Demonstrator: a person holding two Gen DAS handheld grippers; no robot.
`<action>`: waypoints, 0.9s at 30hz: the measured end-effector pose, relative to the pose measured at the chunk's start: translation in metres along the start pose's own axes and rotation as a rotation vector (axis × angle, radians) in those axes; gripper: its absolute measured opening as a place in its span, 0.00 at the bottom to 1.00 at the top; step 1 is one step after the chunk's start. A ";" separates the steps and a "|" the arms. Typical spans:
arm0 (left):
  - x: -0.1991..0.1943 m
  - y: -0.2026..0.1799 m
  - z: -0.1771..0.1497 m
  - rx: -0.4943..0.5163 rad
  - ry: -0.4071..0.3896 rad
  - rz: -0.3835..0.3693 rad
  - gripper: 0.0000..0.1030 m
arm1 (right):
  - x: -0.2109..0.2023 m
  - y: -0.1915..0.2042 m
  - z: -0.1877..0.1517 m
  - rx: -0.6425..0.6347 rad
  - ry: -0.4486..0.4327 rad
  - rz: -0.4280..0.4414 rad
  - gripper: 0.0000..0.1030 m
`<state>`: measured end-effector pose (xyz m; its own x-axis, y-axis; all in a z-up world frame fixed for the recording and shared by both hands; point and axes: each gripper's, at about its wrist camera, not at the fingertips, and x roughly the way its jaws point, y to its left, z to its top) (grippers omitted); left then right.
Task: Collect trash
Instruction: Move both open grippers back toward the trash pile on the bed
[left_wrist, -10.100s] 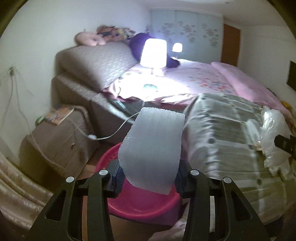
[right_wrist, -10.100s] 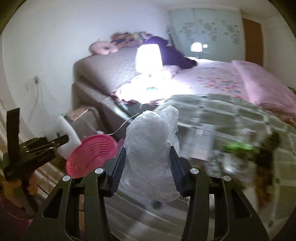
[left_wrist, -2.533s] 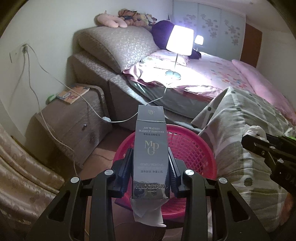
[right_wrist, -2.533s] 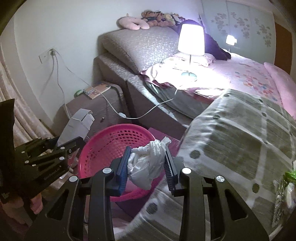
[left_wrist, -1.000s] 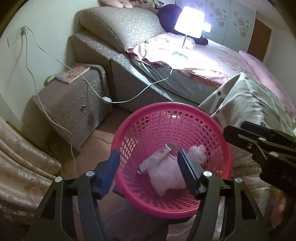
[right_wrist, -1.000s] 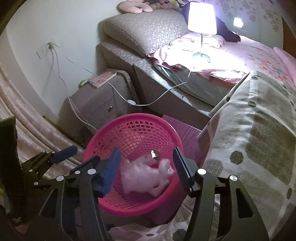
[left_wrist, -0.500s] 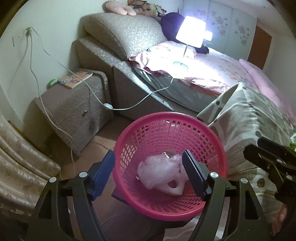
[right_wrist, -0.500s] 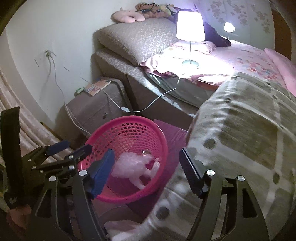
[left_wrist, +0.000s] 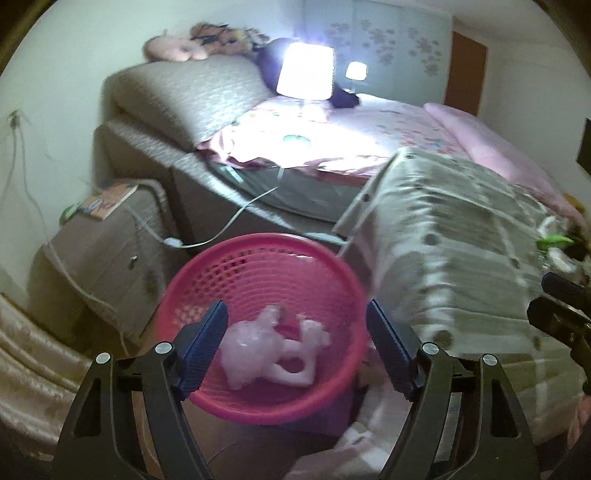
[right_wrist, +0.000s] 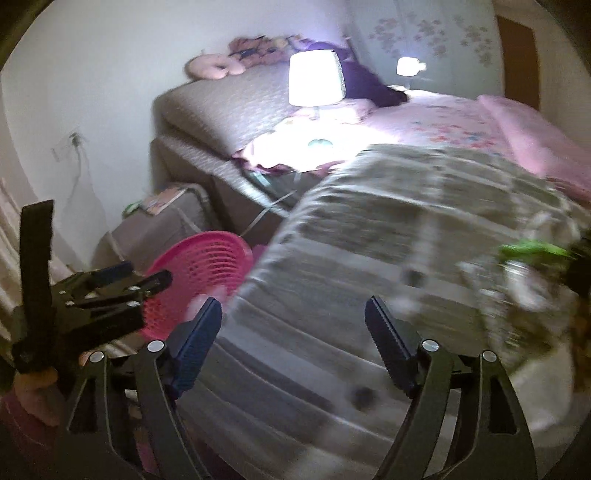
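A pink plastic basket stands on the floor beside the bed, with crumpled whitish trash inside. My left gripper is open and empty, just above the basket's near rim. My right gripper is open and empty over the grey patterned blanket. The basket also shows at the left in the right wrist view, behind the left gripper's body. Green and white litter lies blurred on the blanket at the far right; it also shows in the left wrist view.
A lit lamp stands on the pink bedding. A brown nightstand with a book is left of the basket, with a white cable running to it. A curtain hangs at lower left.
Both grippers, which held trash earlier, released it into the basket and are now open. In the last half second the right gripper swung right, away from the basket, over the blanket.
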<state>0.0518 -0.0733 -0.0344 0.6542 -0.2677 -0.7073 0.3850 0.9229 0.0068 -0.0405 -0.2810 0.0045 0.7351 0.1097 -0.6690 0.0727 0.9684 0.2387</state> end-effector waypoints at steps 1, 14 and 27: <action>-0.002 -0.004 -0.001 0.008 -0.002 -0.011 0.72 | -0.008 -0.008 -0.004 0.006 -0.010 -0.023 0.76; -0.009 -0.088 -0.008 0.187 0.025 -0.168 0.72 | -0.087 -0.128 -0.060 0.163 -0.088 -0.381 0.85; 0.005 -0.197 0.001 0.308 0.087 -0.310 0.72 | -0.102 -0.182 -0.096 0.249 -0.074 -0.495 0.85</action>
<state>-0.0199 -0.2564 -0.0385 0.4252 -0.4821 -0.7660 0.7391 0.6735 -0.0136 -0.1939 -0.4469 -0.0381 0.6172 -0.3698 -0.6944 0.5723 0.8167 0.0737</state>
